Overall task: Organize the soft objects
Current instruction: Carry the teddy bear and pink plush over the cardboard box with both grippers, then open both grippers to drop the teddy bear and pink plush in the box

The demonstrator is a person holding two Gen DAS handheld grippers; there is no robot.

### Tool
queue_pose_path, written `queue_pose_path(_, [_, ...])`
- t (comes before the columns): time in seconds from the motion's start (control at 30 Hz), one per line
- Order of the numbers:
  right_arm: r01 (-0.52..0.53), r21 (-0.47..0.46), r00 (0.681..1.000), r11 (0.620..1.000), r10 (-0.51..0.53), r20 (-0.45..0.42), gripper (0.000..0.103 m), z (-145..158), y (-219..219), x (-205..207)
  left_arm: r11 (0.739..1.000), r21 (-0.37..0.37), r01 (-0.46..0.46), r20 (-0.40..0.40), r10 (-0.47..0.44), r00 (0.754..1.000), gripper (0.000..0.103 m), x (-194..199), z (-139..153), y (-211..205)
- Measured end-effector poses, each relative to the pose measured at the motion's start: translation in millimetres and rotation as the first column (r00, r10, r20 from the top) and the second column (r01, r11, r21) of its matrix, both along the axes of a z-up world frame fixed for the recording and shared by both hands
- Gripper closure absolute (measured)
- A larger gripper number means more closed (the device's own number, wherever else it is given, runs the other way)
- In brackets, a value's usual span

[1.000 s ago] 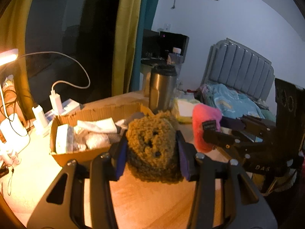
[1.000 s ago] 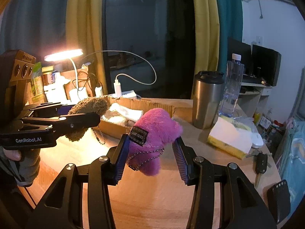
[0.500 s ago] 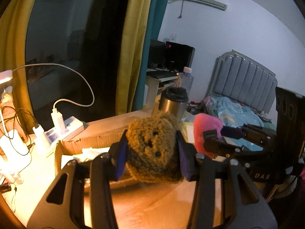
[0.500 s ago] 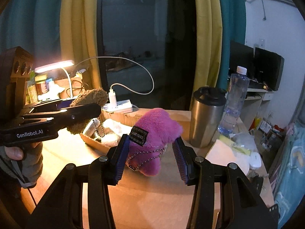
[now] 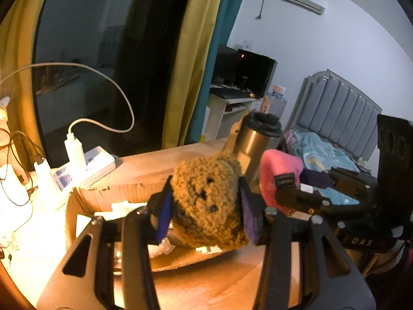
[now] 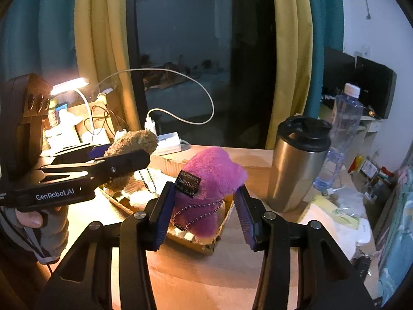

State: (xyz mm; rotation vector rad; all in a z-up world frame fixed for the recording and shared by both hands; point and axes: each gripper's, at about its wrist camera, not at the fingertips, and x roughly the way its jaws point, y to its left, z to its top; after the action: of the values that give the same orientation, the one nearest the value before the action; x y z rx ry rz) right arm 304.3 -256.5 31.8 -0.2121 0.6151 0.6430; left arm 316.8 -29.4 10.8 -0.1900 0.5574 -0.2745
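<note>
Two pieces of writing stand out to us: "GenRobot.AI" in white along the side of the left gripper (image 6: pixel 121 164) as the right wrist view shows it, and "DAS" on the body of the right gripper (image 5: pixel 289 188) in the left wrist view; the black woven tag (image 6: pixel 188 183) on the pink toy carries lettering we cannot read. We see both grippers held side by side and tilted downward over the cardboard box (image 5: pixel 124 193) on the wooden table (image 6: pixel 206 279), with a person's hand (image 6: pixel 38 219) wrapped under the left one. Its blue pads are clamped on a brown knitted plush toy (image 5: pixel 206 204), curly in texture with small dark dots for a face. Clamped between the right gripper's pads is a fuzzy pink plush toy (image 6: pixel 211 180), a ball chain (image 6: pixel 196 214) dangling from it. Both toys hang above the box, which holds white soft items (image 6: pixel 144 193). Beside it stands a steel tumbler (image 6: pixel 296 162) with a black lid.
</note>
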Motion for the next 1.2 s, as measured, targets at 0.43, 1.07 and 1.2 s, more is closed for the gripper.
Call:
queue_pose_path(0.43, [-0.033, 0.013, 0.995, 0.999, 0.035, -0.096, 0.054, -35, 17, 25, 1.0, 0.01, -0.008, -0.088, 0.009, 0.996, 0.056, 23, -39, 3])
queue_pose_path(1.07, [-0.057, -0.016, 0.973, 0.998, 0.052, -0.226, 0.053, -77, 30, 48, 1.0, -0.006, 0.002, -0.264, -0.004, 0.964, 0.052, 50, -87, 5])
queue_pose_path(1.2, [-0.05, -0.031, 0.973, 0.998, 0.042, -0.229, 0.053, -74, 31, 46, 1.0, -0.006, 0.001, -0.275, -0.002, 0.962, 0.051, 50, -87, 1])
